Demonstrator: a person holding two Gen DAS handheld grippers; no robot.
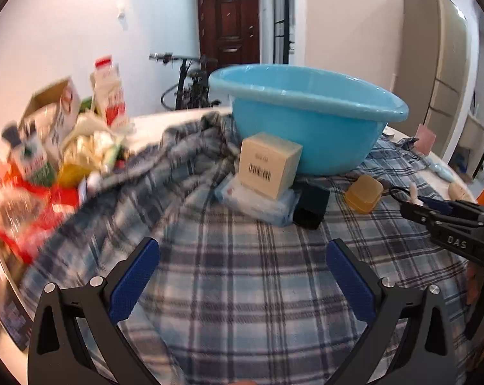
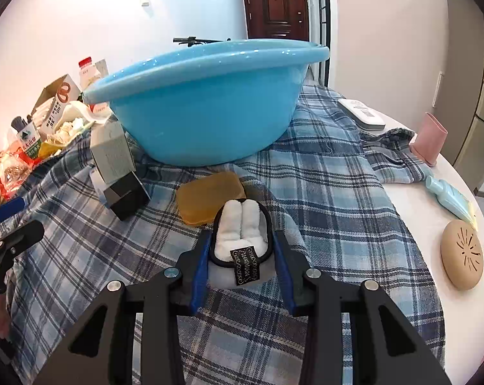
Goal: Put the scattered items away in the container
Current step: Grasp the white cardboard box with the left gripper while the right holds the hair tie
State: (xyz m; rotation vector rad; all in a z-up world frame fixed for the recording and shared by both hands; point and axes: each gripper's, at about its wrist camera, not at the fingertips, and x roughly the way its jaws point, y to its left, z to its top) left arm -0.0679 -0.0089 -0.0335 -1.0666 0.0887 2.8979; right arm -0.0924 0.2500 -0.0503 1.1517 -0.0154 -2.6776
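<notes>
One big round light-blue plastic tub [image 2: 206,102] sits on the blue and white checked cloth [image 2: 322,192] at the far middle of the table. Near the tub's left side there is one cream cardboard box with a barcode [image 1: 269,168], one small black box [image 2: 128,197] and one flat see-through packet of wipes [image 1: 258,200] under the cream box. Just in front of the tub lies one flat yellow-brown soap bar [image 2: 210,195]. On the right, on the bare white table [image 2: 412,218], there is one pink cup lying tipped [image 2: 429,142], one pale blue tube [image 2: 450,199], one round tan lid with slits [image 2: 462,253] and one white flat gadget [image 2: 362,114].

The right gripper [image 2: 243,247] has its blue pads squeezed onto one small white fluffy towel roll with a black band and black tag [image 2: 242,234], just near the soap bar. The left gripper [image 1: 242,268] has its jaws spread wide over the cloth, holding nothing.
</notes>
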